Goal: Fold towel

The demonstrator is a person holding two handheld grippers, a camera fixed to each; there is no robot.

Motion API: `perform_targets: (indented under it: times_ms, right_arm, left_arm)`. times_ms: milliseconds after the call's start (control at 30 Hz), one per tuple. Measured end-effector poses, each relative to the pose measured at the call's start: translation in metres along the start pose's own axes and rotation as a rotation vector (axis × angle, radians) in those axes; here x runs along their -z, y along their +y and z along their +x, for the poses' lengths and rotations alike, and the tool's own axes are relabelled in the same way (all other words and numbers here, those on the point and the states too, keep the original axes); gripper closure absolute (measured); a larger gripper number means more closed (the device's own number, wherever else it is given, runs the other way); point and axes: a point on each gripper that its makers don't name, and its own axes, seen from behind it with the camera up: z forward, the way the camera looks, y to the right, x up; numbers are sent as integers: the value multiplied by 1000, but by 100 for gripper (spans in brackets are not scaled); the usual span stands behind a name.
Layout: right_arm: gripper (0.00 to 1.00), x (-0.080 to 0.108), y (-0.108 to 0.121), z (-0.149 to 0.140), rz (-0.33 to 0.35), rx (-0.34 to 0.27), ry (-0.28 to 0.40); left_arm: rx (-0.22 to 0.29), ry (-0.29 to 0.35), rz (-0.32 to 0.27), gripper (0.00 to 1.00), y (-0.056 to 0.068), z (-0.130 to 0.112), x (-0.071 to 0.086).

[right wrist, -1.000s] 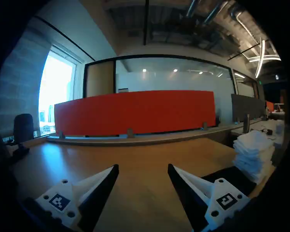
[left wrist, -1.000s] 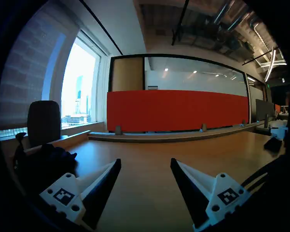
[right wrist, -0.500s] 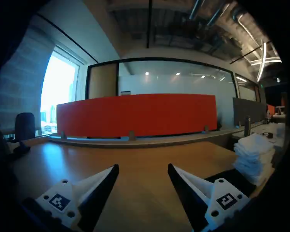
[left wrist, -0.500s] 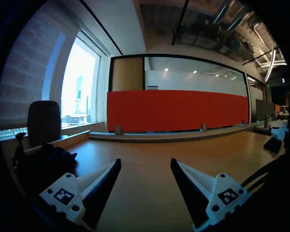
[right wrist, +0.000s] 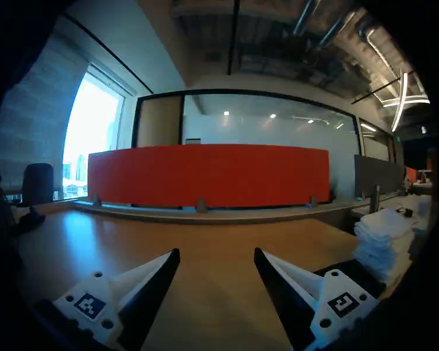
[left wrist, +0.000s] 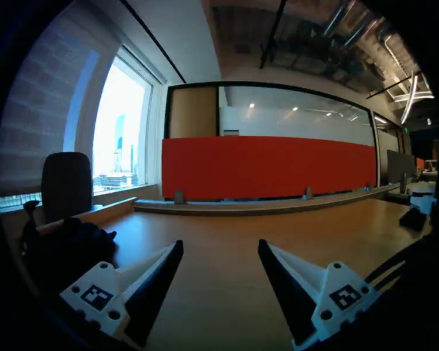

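Pointed out across the brown tabletop point(left wrist: 237, 225): left gripper point(left wrist: 219, 242), white-and-black fingers point(left wrist: 152, 278) spread wide, bare wood between them. Lay at the tabletop's left edge, just beside the left finger: a dark lumpy bundle point(left wrist: 67, 248), too dim to tell what. Stood behind that edge: a black chair point(left wrist: 66, 184), with a bright window point(left wrist: 120, 137) past it. Ran along the far edge: a long red panel point(left wrist: 266, 167), with a glass wall point(left wrist: 290, 114) above it. Sat near the right edge: a small black thing point(left wrist: 413, 218). Showed by the right finger, at the near right corner: black wires point(left wrist: 395, 266).
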Motion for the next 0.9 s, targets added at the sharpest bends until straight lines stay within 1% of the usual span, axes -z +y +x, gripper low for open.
perform_targets:
  times_ms: [900]
  right_arm:
    - [1, 2, 2, 1, -9, 0, 0]
  left_arm:
    - [0, 0, 0, 6, 1, 0, 0]
